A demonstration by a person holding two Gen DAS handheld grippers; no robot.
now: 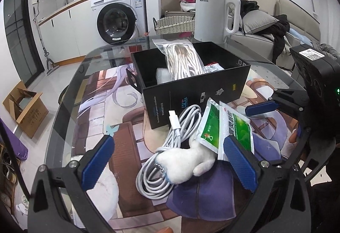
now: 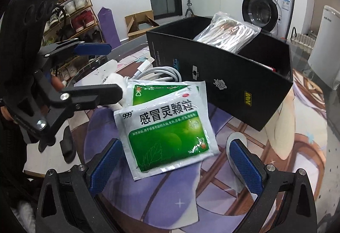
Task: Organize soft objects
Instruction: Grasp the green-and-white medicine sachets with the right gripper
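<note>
Fingers (image 1: 99, 160) of our left gripper (image 1: 170, 164) are spread wide with nothing between the blue pads, and they hover low over a small pile on the tabletop (image 1: 68, 118). In the gap we see a white plush toy (image 1: 187, 164) lying on a coiled white cable (image 1: 170, 148), its plug end pointing toward the black box (image 1: 191, 92). Two green-and-white medicine sachets (image 1: 225, 128) lean against the toy and the cable, the nearer one touching the inner face of our right-hand pad in this view.

Our right gripper (image 2: 176, 162) is likewise wide open and grips nothing. Its fingers (image 2: 106, 165) flank the lower edge of the top sachet (image 2: 167, 135), which lies flat on the printed mat (image 2: 212, 201) and overlaps the second sachet (image 2: 161, 92) behind it. From this side the left gripper appears at the left edge, its upper blue pad above the cable and its lower finger crossing in front of the toy.

The black box stands open just behind the pile, on the same mat. Inside it a clear bag of pale cords (image 1: 182, 58) stands tilted against the rim, with a white foam piece (image 1: 163, 75) and a printed packet (image 1: 213, 67) beside it. A white kettle (image 1: 212, 16) stands beyond the box.
</note>
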